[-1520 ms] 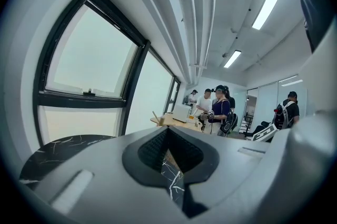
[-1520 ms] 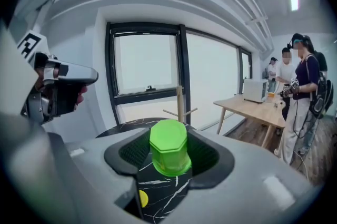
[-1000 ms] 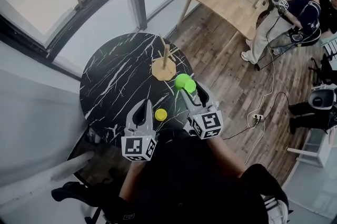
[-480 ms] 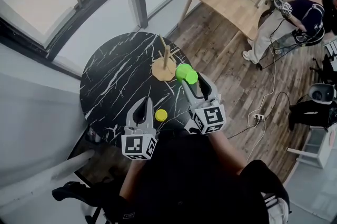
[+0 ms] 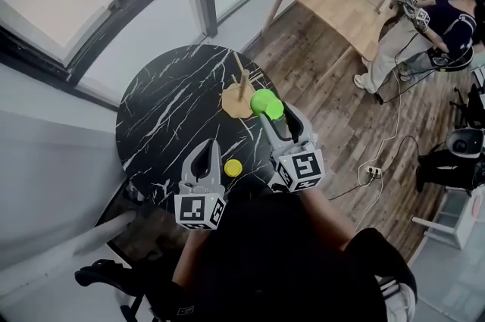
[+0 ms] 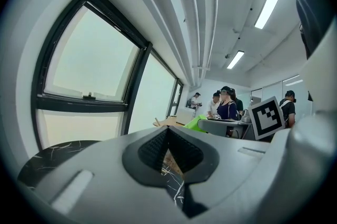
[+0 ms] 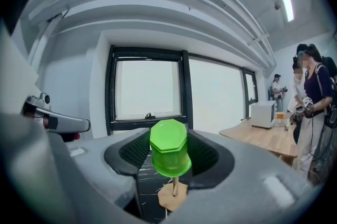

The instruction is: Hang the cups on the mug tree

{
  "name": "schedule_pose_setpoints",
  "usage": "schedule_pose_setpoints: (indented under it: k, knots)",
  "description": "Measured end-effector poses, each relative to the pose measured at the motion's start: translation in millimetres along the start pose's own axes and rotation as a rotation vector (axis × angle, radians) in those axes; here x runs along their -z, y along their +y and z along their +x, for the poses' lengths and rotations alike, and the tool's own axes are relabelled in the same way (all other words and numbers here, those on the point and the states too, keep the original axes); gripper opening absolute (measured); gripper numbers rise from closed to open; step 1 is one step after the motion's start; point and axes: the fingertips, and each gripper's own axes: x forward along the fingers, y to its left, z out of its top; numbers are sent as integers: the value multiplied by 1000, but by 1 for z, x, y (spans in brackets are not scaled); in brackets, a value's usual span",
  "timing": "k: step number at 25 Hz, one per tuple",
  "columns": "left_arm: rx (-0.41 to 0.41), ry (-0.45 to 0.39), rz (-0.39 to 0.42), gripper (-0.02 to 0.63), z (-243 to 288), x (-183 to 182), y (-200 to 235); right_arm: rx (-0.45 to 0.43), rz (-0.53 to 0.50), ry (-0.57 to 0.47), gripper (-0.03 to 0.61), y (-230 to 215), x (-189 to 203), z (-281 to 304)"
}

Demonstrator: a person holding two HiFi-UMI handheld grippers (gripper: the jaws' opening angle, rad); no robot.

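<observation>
My right tongs (image 5: pixel 274 120) clamp a green cup (image 5: pixel 266 104) between their jaws, holding it in the air just beside the wooden mug tree (image 5: pixel 241 89). The tree stands near the far right edge of the round black marble table (image 5: pixel 163 116). My left tongs (image 5: pixel 203 152) are closed on nothing, low over the table's near edge. A yellow cup (image 5: pixel 233 167) sits on the table just beside them.

round black bench (image 5: pixel 163 120): white-veined marble look, polished
green faceted cup (image 5: pixel 267 104): smooth translucent plastic
pale mug tree (image 5: pixel 232 99): bare matt wood
</observation>
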Motion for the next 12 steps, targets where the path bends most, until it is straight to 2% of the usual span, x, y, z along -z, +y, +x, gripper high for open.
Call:
schedule_pose_setpoints:
  k: [12]
  knots:
    - [-23,15,1,-2,8,-1,6,-27,4,60,216,-3,32,26]
